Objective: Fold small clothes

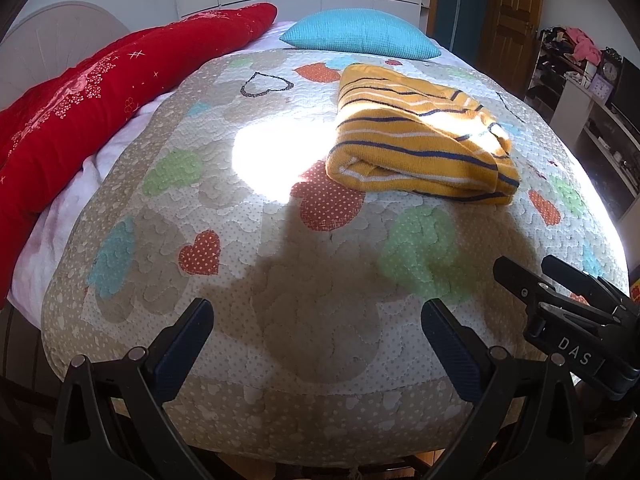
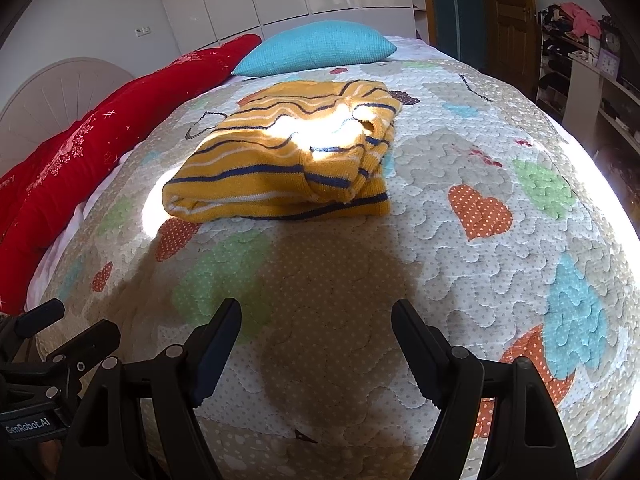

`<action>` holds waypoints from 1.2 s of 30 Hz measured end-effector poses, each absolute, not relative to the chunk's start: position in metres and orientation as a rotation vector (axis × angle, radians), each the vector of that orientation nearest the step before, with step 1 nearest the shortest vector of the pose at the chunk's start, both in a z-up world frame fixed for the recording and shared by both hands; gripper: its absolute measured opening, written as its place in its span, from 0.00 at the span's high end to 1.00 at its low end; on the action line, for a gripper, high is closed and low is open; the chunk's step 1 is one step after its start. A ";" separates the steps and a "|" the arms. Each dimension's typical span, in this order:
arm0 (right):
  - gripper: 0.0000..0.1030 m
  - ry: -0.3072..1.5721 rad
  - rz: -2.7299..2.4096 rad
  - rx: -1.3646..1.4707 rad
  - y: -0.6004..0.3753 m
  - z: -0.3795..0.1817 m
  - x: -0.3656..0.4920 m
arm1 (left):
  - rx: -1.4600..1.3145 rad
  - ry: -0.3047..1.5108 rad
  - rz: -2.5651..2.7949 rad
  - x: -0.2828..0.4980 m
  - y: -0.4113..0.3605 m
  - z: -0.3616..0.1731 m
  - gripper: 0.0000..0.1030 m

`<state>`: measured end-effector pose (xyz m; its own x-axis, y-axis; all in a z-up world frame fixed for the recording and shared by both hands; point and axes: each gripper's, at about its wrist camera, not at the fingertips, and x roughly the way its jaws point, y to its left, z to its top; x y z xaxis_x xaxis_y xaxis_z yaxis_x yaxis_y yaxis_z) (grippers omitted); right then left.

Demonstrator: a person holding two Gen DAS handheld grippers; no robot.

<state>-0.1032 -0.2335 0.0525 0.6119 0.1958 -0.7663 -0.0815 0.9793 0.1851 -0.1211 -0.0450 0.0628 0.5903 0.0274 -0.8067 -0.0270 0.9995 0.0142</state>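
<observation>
1. Your left tool (image 1: pixel 316 320) and right tool (image 2: pixel 316 322) both hang wide open, empty, low in frame.
2. Striped yellow sweater (image 2: pixel 288 160) sits folded mid-frame on the quilt (image 2: pixel 440 280).
3. Looks finished; next, probably grab another garment.

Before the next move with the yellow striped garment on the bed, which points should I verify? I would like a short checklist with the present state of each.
1. Left tongs open and holding nothing: ok.
2. Right tongs open and holding nothing: ok.
3. Yellow striped garment lies folded in a bundle on the quilt: ok.
4. Fold is neat, edges aligned: not ok; the layers bulge and one edge looks uneven.
5. Both tongs clear of the garment, quilt bare between them: ok.
6. Blue pillow and red blanket are apart from the garment: ok.
</observation>
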 end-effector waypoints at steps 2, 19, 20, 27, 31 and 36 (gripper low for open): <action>0.20 0.899 0.159 0.133 -0.233 0.052 -0.103 | -0.001 0.941 0.030 -0.121 -0.045 0.062 0.00; 0.19 0.901 0.166 0.116 -0.229 0.051 -0.103 | -0.047 0.980 -0.004 -0.117 -0.042 0.056 0.00; 0.19 0.900 0.166 0.115 -0.228 0.051 -0.103 | -0.050 0.981 -0.006 -0.117 -0.041 0.055 0.00; 0.19 0.896 0.165 0.105 -0.227 0.052 -0.103 | -0.054 0.982 -0.008 -0.116 -0.041 0.055 0.00; 0.19 0.894 0.164 0.098 -0.227 0.052 -0.103 | -0.059 0.981 -0.013 -0.116 -0.041 0.055 0.00; 0.19 0.894 0.164 0.096 -0.226 0.051 -0.104 | -0.064 0.980 -0.016 -0.117 -0.040 0.055 0.00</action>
